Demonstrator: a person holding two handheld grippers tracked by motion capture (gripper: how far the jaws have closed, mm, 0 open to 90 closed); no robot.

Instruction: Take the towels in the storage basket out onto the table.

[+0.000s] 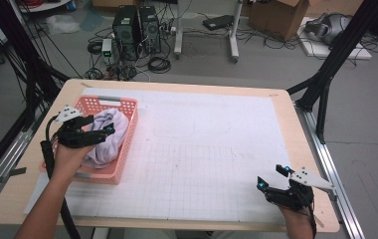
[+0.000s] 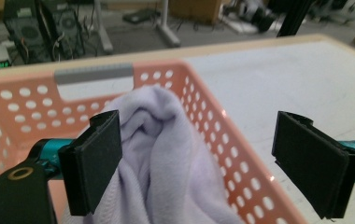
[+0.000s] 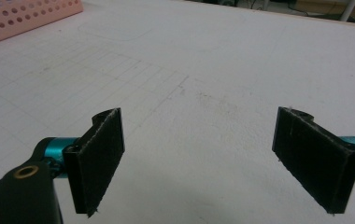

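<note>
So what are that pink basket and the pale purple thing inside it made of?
The basket looks like moulded plastic: smooth, matte salmon-pink walls punched with even rows of round holes. The pale purple cloth seems a soft knit or fleecy fabric, perhaps a towel or garment, going by its fuzzy surface and loose folds.

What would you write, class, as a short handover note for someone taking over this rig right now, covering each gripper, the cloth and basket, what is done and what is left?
Left gripper: jaws open, poised over the pink basket, astride the lavender cloth; no grip on it yet.
Right gripper: jaws open, holding nothing, over the white grid mat at the near right of the table.
Cloth: bunched inside the basket, which sits at the table's left side.
Done: left gripper brought to the cloth.
Left, probably: shut the left jaws on the cloth and lift it out onto the mat; the right gripper is free to help.
</note>
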